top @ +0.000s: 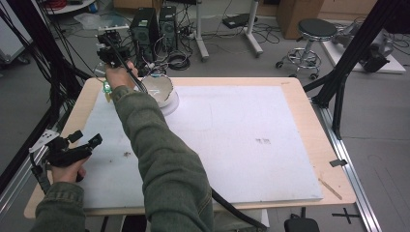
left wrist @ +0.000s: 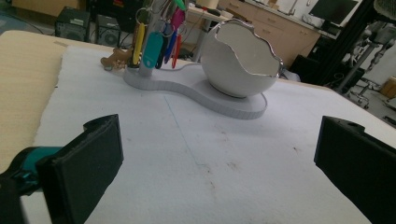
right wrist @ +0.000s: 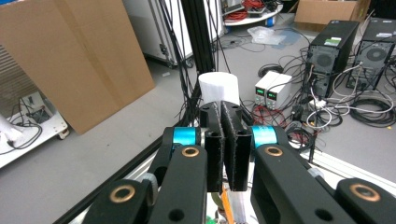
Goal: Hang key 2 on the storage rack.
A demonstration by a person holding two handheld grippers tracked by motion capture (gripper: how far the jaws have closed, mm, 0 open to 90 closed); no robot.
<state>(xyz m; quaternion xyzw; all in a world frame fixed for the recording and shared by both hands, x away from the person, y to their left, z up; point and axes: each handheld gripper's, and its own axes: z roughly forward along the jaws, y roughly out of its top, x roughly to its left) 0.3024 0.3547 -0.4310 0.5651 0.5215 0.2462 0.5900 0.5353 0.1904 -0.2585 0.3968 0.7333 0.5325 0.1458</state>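
A white stand (left wrist: 224,100) at the mat's far left carries a cracked-egg-shaped white bowl (left wrist: 240,60) and a post hung with several coloured key tags (left wrist: 152,46). From above, the bowl (top: 158,88) shows beside my right forearm, and a green tag (top: 106,88) hangs below that hand. My right gripper (top: 110,41) is held high past the table's far left edge. Its pads (right wrist: 215,140) are pressed together, so my right gripper (right wrist: 224,112) is shut, with nothing seen between the tips. My left gripper (top: 87,138) rests low at the near left, and its view shows it open (left wrist: 219,163) and empty.
A white foam mat (top: 232,135) covers most of the wooden table (top: 309,111). A small brown figure (left wrist: 114,59) lies by the stand. Beyond the far edge are computer towers (top: 152,29), floor cables and a stool (top: 314,31). Black frame struts (top: 348,58) rise at the right.
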